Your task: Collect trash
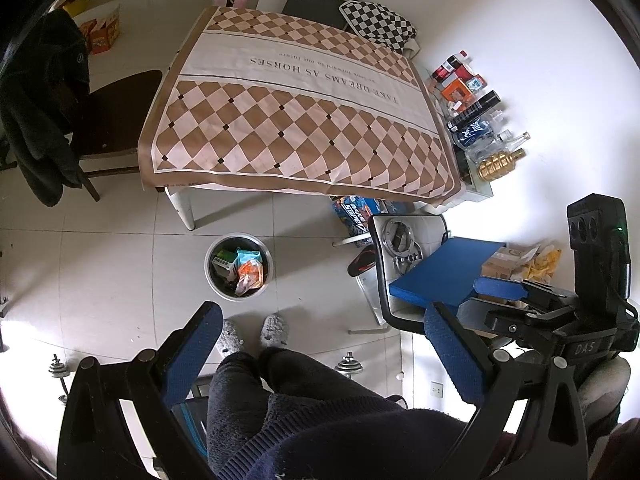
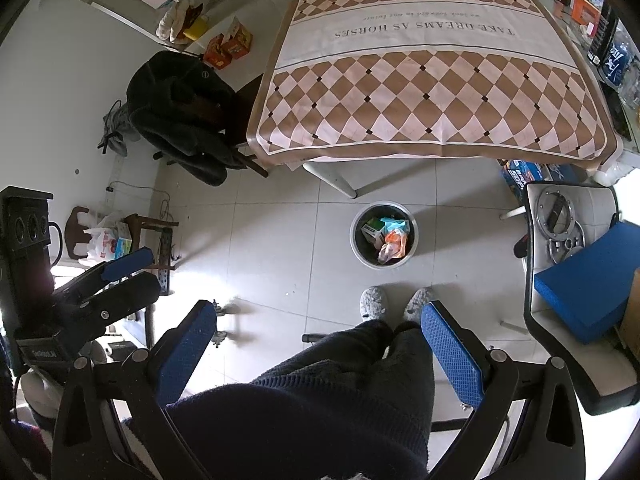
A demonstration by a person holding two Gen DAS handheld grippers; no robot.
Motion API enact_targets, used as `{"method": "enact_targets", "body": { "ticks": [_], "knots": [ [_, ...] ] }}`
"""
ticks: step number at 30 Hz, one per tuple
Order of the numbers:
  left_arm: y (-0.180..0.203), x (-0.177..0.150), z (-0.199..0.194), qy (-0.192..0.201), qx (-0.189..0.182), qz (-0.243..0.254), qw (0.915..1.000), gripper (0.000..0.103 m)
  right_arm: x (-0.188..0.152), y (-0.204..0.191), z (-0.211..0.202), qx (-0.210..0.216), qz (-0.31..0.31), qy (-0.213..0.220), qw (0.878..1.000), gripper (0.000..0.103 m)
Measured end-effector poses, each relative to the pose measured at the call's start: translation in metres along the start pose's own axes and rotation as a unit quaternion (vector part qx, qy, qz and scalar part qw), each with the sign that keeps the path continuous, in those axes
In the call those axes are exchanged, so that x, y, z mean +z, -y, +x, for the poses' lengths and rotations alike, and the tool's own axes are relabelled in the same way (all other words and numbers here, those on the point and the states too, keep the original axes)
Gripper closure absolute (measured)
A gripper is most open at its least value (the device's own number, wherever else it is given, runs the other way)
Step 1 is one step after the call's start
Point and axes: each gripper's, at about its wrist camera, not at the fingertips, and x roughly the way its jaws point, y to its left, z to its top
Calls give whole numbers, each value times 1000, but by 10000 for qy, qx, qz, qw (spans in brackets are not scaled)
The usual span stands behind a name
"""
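Above the floor, both tools gape unloaded, bin near table edge.

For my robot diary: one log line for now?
left gripper: open | right gripper: open | round grey trash bin: holds wrappers | table: bare checkered cloth

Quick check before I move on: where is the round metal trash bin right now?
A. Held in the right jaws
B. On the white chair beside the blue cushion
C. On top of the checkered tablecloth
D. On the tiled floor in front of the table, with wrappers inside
D: the round metal trash bin stands on the tiled floor near the table leg, colourful wrappers inside it.
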Motion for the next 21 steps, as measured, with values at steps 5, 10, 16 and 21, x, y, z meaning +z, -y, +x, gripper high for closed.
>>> {"method": "enact_targets", "body": {
  "ticks": [5, 10, 16, 21],
  "knots": [
    [0, 0, 0, -8, -2, 4, 10000, 0, -2, 1, 0, 8, -19, -16, 10000, 0],
    [0, 0, -1, -6, -8, 6, 10000, 0, -5, 2, 0, 26, -14, -30, 10000, 0],
    [0, 0, 0, -4, 1, -3, 10000, 0, -3, 2, 0, 26, -22, -32, 10000, 0],
    [1, 0, 0, 5, 5, -20, 10000, 0, -4, 2, -1, 22, -27, -28, 10000, 0]
  ]
}}
